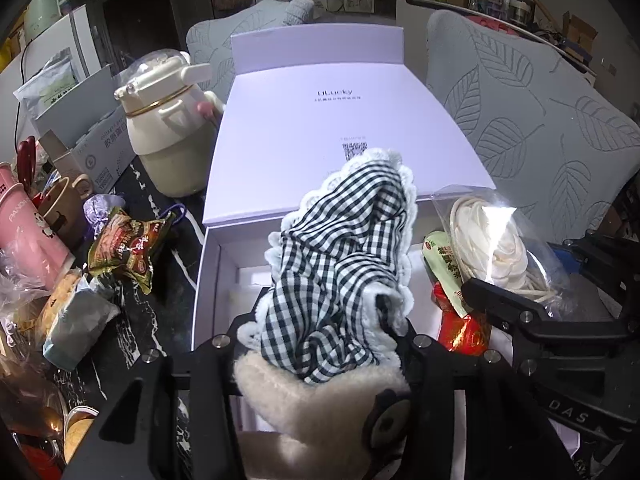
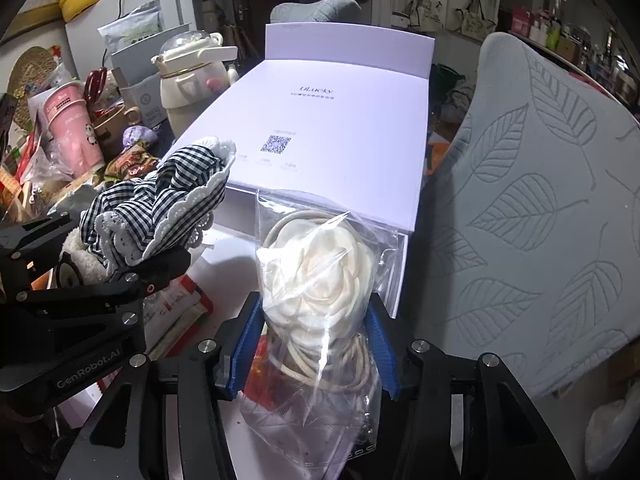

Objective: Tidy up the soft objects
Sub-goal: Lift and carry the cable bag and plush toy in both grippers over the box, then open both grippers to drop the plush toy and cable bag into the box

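Cluttered room: dark table [image 1: 132, 316] crowded at left with cream flask [image 1: 168, 136], pink cups [image 1: 24, 224], snack packets [image 1: 124, 248]; leaf-print cushions [image 2: 540, 216] behind and to the right. White box [image 1: 208, 280] open at centre, lid [image 1: 340, 120] folded back, red-green packets [image 1: 452, 280] already lying in the tray.

Two soft items in hand, both low over the open tray. Gingham cloth [image 1: 344, 256] with lace edge, bunched together with a cream fleece piece [image 1: 320, 392]: light, limp, no shape of its own, likely to flop and snag on the box wall. Best taken at the bunched middle, as now, so loose ends hang short. Bagged flower [image 2: 320, 276], cream fabric rose with coiled cord, in a clear sleeve: light, squashable, film slippery and crackly; judged prone to slide out. Best held across the flower's bulk, not the empty film below.

Left gripper [image 1: 320, 344]: part open, pinching cloth and fleece between its fingers; bundle stands up out of the jaws, so held.

Right gripper [image 2: 316, 344]: part open, blue pads [image 2: 244, 340] flanking the bag at the flower's base. Left pad against the film; right pad close, contact unclear. Firm grip or release: cannot tell.
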